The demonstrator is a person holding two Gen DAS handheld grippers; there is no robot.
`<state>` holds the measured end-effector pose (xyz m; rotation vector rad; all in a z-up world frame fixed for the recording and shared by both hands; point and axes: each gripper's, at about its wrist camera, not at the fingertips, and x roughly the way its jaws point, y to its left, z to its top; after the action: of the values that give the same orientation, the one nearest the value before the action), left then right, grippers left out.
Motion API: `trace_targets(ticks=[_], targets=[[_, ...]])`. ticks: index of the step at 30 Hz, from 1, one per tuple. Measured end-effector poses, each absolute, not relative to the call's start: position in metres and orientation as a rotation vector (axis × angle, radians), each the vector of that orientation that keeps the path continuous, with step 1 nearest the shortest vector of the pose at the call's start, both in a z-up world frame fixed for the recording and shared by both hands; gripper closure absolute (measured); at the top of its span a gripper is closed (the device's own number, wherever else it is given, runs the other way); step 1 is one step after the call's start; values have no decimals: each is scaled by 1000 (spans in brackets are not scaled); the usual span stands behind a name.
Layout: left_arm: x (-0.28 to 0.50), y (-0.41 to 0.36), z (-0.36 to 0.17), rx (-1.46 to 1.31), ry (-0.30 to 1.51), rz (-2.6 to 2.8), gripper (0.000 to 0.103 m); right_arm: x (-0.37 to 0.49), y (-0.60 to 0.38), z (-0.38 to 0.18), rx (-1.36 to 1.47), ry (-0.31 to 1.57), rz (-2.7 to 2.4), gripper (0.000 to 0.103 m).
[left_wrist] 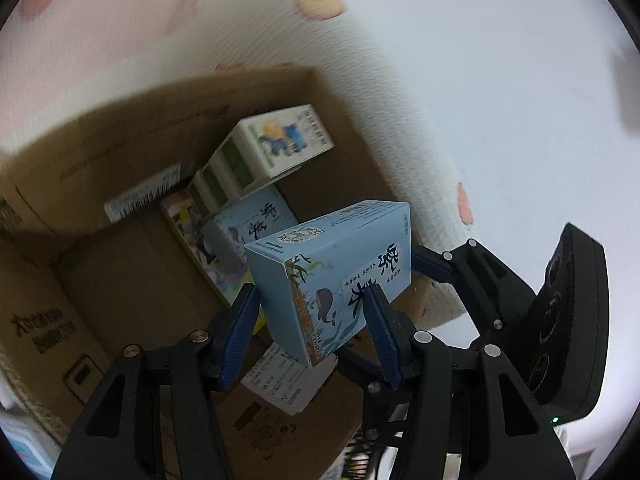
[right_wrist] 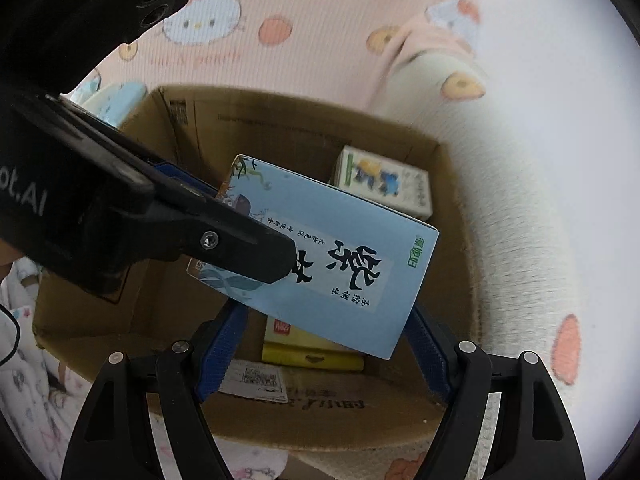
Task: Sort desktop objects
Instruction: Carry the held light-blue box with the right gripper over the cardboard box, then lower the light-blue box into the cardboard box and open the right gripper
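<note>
My left gripper (left_wrist: 313, 290) is shut on a light blue box with dark characters and a whale picture (left_wrist: 332, 264). It holds the box tilted above an open cardboard carton (left_wrist: 120, 140). In the right wrist view one of the left gripper's black fingers (right_wrist: 240, 240) lies across the blue box (right_wrist: 340, 264) over the carton (right_wrist: 280, 120). My right gripper (right_wrist: 326, 309) is open wide under the box's near end. One of its pads stands beside the box edge and the other tip is hidden beneath the box.
Inside the carton lie white-and-green boxes (left_wrist: 276, 140) (right_wrist: 384, 184), a second light blue box (left_wrist: 256, 220), a colourful box (left_wrist: 192, 232) and a yellow box (right_wrist: 308, 344). A pink patterned cloth (right_wrist: 320, 20) surrounds the carton, and a white surface (left_wrist: 520, 80) lies to the right.
</note>
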<state>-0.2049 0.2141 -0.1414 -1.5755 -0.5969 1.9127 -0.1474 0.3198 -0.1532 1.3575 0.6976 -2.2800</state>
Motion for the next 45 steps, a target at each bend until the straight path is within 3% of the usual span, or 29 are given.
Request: trace_targets(ticks=[5,15,19,23,32,36,40,45], targets=[[-214,215,-163,-1639,-684,1877,45,-156,313,-170,1428,792,-2200,28],[-229,218,-183,-1708,-744,1892,47,-176,317,-188,1545,762,-2101,38],[-237,217,-199,-1773,-793,1870,51,-185,318,-201,1633,771,-2068,56],[-242,216,-209,-1803,-861,1835,53,-186,320,-208,1667,799,-2066,59],[-242,211,-231,-1860,-994,1783,76,-179,327,-208,1712,813,-2129,81],[-240,208,-241,-1899,-1064,1769,85,-174,326,-203,1705,823,-2182,81],[-238,209,-240,-1888,-1077,1782,85,-165,318,-199,1702,905,-2223,81],[-235,205,-239,-1880,-1119,1778,85,-145,317,-177,1689,870,-2240,81]])
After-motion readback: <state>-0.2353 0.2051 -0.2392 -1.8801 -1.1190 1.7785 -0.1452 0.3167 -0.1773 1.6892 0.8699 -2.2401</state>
